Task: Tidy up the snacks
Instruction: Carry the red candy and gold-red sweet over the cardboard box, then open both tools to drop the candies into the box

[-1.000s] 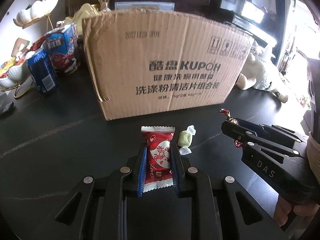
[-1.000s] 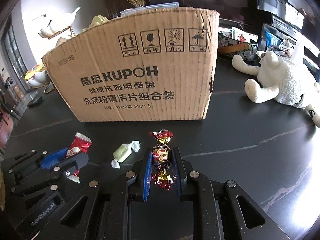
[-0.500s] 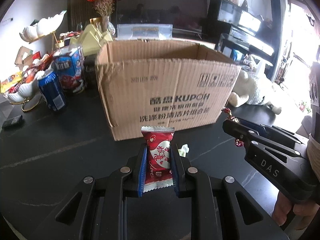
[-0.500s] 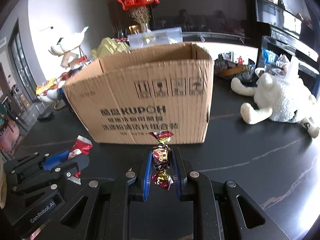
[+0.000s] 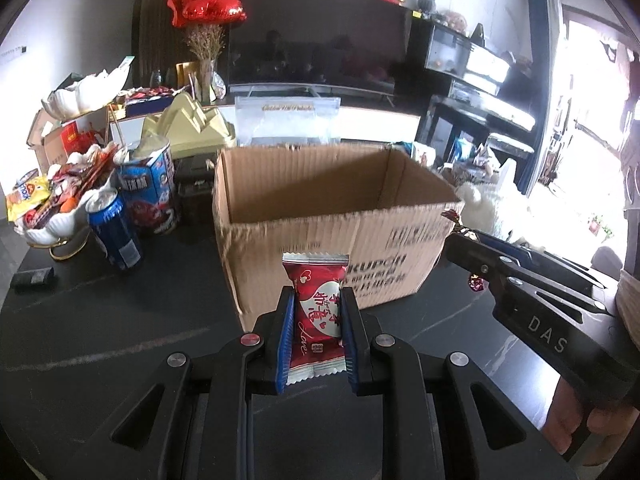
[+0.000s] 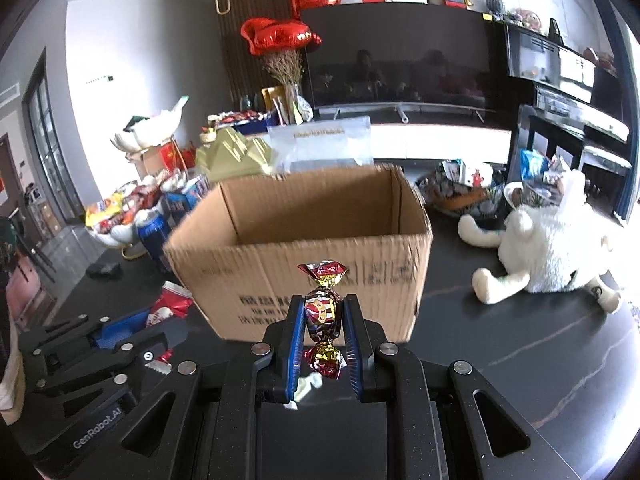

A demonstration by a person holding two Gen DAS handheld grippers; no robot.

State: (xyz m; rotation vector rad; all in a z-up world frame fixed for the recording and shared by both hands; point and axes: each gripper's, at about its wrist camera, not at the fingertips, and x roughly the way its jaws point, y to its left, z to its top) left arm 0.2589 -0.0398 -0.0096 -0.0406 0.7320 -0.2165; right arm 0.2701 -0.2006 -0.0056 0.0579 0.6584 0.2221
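Observation:
My left gripper is shut on a red candy packet with a white heart, held in front of the open cardboard box, below its rim. My right gripper is shut on a dark red and gold twist-wrapped candy, also held before the box. The right gripper shows in the left wrist view beside the box's right corner. The left gripper shows in the right wrist view at the lower left. A pale green candy lies on the table beneath the right gripper, partly hidden.
A blue can, a blue carton and a white dish of snacks stand left of the box. A white plush toy lies to the right. The black table has a black object at its left edge.
Both grippers have risen with their candies, so the box's open top and inside now show. The green candy has dropped out of the left wrist view.

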